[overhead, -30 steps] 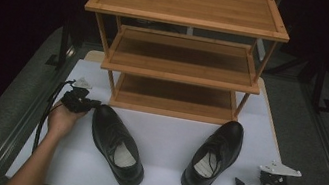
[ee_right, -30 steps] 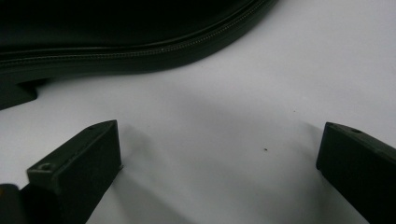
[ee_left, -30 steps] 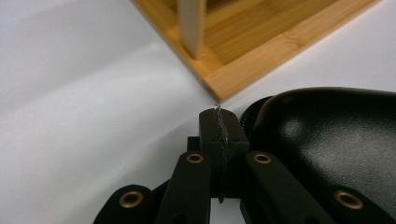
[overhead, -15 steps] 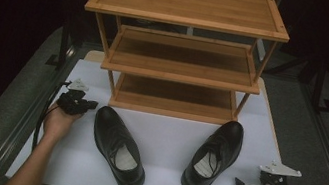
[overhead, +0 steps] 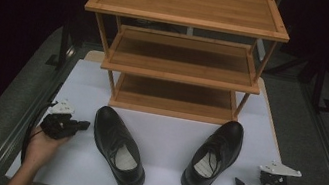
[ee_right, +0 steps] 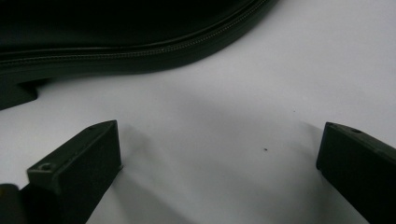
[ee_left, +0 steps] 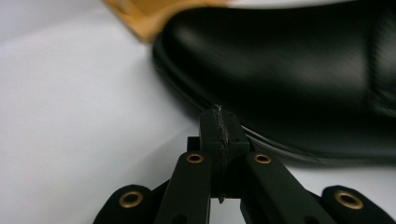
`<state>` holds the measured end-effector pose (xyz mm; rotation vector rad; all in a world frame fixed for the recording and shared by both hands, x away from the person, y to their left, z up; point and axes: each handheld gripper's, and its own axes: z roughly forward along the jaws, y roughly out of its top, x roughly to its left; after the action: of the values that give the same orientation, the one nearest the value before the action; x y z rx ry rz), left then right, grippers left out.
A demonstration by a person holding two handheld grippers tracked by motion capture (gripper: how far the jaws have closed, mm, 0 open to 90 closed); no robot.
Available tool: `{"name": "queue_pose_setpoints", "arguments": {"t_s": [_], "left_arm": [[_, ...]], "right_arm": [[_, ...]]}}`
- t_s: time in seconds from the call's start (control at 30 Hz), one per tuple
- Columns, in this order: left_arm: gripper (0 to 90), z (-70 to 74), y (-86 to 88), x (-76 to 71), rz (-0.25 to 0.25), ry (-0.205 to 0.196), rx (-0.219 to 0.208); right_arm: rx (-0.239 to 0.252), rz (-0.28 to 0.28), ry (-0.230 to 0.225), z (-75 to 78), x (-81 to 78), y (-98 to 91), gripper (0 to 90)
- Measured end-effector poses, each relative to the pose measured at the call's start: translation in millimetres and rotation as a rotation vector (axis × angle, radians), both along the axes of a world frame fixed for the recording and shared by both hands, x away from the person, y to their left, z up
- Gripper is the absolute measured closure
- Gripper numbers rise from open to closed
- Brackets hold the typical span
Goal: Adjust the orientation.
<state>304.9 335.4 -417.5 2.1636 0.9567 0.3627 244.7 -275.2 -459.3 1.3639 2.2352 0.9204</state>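
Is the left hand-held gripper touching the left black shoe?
Apart. In the high view, white table shows between the left hand-held gripper and the left black shoe.

A three-tier wooden shoe rack [overhead: 182, 50] is seen standing at the far side of the white surface [overhead: 170, 139]. Two black shoes are laid in front of it, the left shoe [overhead: 119, 146] and the right shoe [overhead: 213, 155] well apart. The left tool [overhead: 81, 124] is held just beside the left shoe's toe; the right tool [overhead: 238, 183] is held near the right shoe's heel.
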Motion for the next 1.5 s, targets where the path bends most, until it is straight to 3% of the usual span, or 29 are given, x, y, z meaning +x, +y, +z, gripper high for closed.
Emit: {"name": "queue_pose_setpoints", "arguments": {"t_s": [0.27,0.47,0.63,0.8,1.2,1.5], "left_arm": [[90.0,-8.2,-11.3,-20.5,-0.056,0.022,0.027],[90.0,-14.9,-21.1,-18.7,-0.087,0.036,0.060],[90.0,-15.0,-20.7,-17.5,-0.089,0.038,0.052],[90.0,-15.7,-22.1,-13.9,-0.091,0.040,0.044],[90.0,-13.1,-50.1,4.0,-0.120,0.021,0.094],[90.0,-10.7,-69.0,16.5,-0.151,0.024,0.091]], "right_arm": [[-0.001,0.000,0.001,0.0,0.0,0.0,0.0],[0.000,-0.001,0.002,0.1,0.0,0.1,0.0],[0.000,0.000,0.002,0.1,0.1,0.1,0.0],[-0.002,-0.001,0.003,0.1,0.2,0.3,0.0],[-0.001,0.000,0.000,-0.1,0.4,0.1,0.0],[0.000,0.000,0.000,-0.1,0.4,0.1,0.0]]}}
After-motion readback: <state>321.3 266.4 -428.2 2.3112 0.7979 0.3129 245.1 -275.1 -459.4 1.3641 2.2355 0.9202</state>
